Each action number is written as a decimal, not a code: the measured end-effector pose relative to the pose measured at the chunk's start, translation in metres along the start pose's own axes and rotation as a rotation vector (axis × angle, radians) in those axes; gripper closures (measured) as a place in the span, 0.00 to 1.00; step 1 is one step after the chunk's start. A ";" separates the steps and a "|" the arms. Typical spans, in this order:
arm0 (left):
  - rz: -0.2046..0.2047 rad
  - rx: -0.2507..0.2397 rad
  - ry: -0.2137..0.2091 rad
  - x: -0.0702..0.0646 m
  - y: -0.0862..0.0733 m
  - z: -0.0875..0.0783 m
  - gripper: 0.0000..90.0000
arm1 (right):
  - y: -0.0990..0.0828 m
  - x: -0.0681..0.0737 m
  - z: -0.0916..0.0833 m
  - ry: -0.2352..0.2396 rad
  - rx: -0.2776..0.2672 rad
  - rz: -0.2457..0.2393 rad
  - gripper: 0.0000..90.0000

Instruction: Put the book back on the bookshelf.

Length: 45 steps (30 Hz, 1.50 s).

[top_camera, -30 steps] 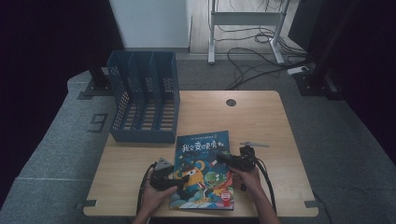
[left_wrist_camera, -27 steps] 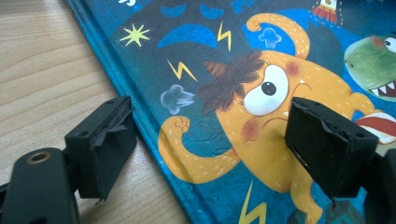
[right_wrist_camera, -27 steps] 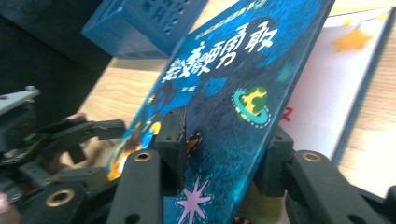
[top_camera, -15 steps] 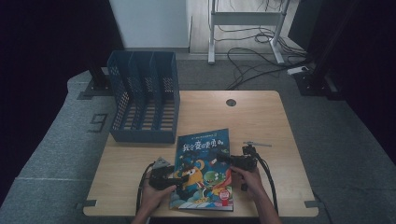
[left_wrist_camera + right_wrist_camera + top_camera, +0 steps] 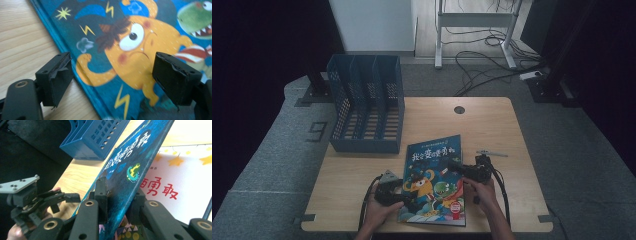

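Right gripper clamped on the picture book's front cover, jaws just closed onto it; cover lifted off the white title page beside the gripper. Left gripper spread wide, straddling the spine edge of the picture book, one jaw over bare table, the other over the orange cartoon figure, nothing pinched. Beyond the book, well past both grippers, blue file rack at the table's far left.
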<state>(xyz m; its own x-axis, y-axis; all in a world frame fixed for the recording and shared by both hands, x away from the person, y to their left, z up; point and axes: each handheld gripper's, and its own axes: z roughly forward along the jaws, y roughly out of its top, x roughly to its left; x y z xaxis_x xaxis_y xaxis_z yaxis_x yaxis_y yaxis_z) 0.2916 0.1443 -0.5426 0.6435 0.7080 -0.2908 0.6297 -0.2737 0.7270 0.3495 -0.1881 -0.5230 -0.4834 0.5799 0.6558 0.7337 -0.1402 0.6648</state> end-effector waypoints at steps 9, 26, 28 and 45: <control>0.061 0.032 -0.018 -0.013 -0.001 0.002 0.18 | 0.006 -0.002 -0.012 -0.044 -0.032 -0.002 0.82; 0.149 0.102 -0.054 -0.028 -0.002 0.007 0.18 | 0.013 -0.015 -0.035 -0.120 -0.106 0.022 0.82; 0.149 0.102 -0.056 -0.029 -0.002 0.007 0.18 | 0.013 -0.016 -0.036 -0.125 -0.112 0.025 0.83; 0.182 0.151 -0.052 -0.035 -0.004 0.010 0.17 | 0.014 -0.022 -0.043 -0.150 -0.146 0.047 0.82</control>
<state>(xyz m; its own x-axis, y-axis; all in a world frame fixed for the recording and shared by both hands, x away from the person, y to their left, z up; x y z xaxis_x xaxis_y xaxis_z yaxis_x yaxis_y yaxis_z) 0.2712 0.1142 -0.5421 0.7716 0.6044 -0.1983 0.5567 -0.4909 0.6701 0.3497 -0.2373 -0.5130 -0.3659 0.6814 0.6339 0.6716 -0.2783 0.6867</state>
